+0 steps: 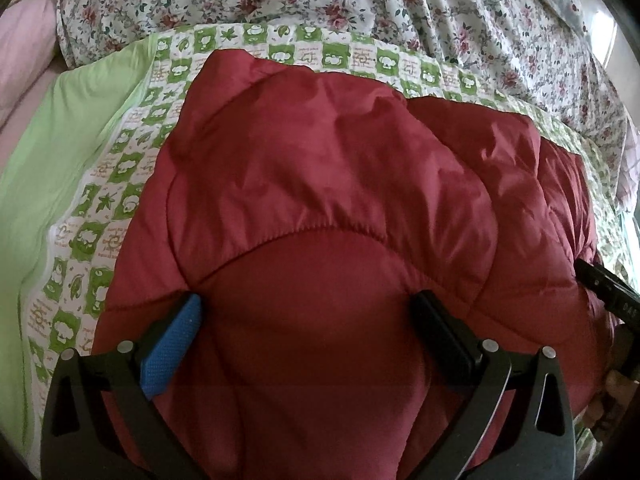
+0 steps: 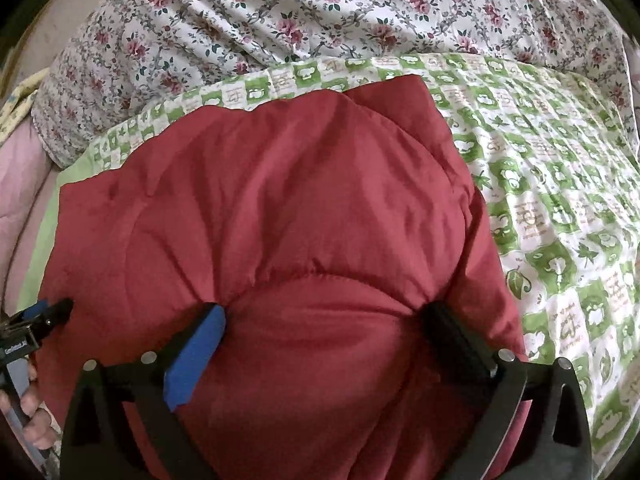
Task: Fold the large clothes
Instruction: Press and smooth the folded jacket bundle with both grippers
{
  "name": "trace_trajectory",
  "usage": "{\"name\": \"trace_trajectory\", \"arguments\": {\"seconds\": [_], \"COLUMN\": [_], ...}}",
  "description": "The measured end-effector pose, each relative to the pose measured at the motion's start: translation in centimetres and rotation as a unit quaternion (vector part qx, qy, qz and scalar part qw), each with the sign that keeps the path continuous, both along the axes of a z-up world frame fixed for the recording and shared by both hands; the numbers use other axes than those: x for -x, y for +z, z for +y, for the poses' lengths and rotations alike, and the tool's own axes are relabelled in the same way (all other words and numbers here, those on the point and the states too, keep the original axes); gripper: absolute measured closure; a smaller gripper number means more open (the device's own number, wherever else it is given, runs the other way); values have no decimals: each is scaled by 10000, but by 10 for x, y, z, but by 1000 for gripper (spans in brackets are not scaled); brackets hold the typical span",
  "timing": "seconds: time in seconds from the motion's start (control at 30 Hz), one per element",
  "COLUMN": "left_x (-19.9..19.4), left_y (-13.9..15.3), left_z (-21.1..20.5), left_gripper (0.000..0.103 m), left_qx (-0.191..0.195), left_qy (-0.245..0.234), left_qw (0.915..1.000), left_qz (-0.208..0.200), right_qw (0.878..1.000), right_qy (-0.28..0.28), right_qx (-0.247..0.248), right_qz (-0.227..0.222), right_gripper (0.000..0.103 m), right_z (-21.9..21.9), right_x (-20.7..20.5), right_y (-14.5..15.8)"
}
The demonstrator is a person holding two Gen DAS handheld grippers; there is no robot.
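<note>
A red quilted padded garment [image 1: 328, 184] lies on a green-and-white patterned sheet [image 1: 120, 168]. My left gripper [image 1: 308, 312] is open wide, its blue-padded finger [image 1: 176, 348] and black finger [image 1: 444, 332] pressed into a bulge of the red fabric near a stitched seam. In the right wrist view the same garment [image 2: 280, 200] fills the middle. My right gripper [image 2: 324, 320] is open wide too, its blue pad [image 2: 196, 356] and black finger [image 2: 456, 336] pushed into the fabric. Neither pinches the cloth shut. The garment's near edge is hidden under the grippers.
A floral quilt [image 1: 360, 4] is heaped behind the garment. Plain green fabric [image 1: 44, 184] and pink bedding [image 1: 24, 48] lie left. The right gripper's tip [image 1: 604, 284] shows at the right edge; the left gripper and hand [image 2: 28, 336] show at the left edge. The patterned sheet [image 2: 560, 208] spreads right.
</note>
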State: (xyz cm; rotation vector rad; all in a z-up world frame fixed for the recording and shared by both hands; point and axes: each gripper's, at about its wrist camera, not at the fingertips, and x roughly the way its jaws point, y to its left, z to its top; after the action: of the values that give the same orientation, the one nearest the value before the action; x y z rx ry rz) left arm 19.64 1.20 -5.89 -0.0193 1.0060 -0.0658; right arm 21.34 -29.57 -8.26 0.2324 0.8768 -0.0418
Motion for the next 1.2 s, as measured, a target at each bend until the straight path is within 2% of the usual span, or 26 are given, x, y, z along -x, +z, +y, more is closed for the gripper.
{"name": "trace_trajectory", "arguments": {"seconds": [0.13, 0.17, 0.2, 0.3, 0.37, 0.43, 0.5, 0.6, 0.7, 0.8, 0.93, 1.0, 1.1, 1.2], "left_x": [-1, -1, 0, 0, 0, 6, 18, 47, 67, 69, 66, 64, 65, 67], "left_y": [-1, -1, -1, -2, -1, 6, 16, 31, 27, 7, 3, 2, -1, 0], "left_z": [0, 0, 0, -1, -2, 0, 4, 12, 17, 17, 17, 16, 13, 11], "left_gripper": [0, 0, 0, 0, 0, 0, 0, 0, 0, 0, 0, 0, 0, 0], "left_qx": [-26, -31, -42, -66, -76, -21, 119, 354, 362, 215, 247, 231, 157, 45], "left_qy": [-9, -12, -20, -6, 20, -6, -30, -103, -104, -51, 2, -4, -35, -22], "left_qw": [10000, 10000, 10000, 10000, 10000, 10000, 9999, 9992, 9992, 9997, 9997, 9997, 9999, 10000], "left_qz": [35, 35, 33, 24, 35, 17, 0, -133, -94, 77, 56, 56, 26, 11], "right_qw": [9999, 9997, 9995, 9982, 9991, 9994, 9995, 9996, 9996, 9997, 9990, 9995, 9997, 9998], "right_qy": [-67, -95, -102, 49, 186, 238, 222, 173, 187, 162, 193, 187, 217, 171], "right_qx": [105, 146, 134, 46, 198, 257, 226, 217, 196, 157, 101, 170, 9, 54], "right_qz": [-97, -154, -260, -597, -338, 8, -18, -38, -64, -79, -379, -211, -143, -125], "right_gripper": [2, 5, 9, 9, 9, 9, 5, 5, 4, 4, 6, 7, 5, 5], "right_z": [3, 6, 8, 20, 29, 30, 27, 27, 25, 26, 32, 32, 26, 28], "right_x": [11, 18, 28, 60, 62, 53, 50, 48, 50, 56, 80, 81, 75, 74], "right_y": [13, 20, 28, 45, 36, 14, 3, 3, 2, 7, 23, 15, -3, -1]}}
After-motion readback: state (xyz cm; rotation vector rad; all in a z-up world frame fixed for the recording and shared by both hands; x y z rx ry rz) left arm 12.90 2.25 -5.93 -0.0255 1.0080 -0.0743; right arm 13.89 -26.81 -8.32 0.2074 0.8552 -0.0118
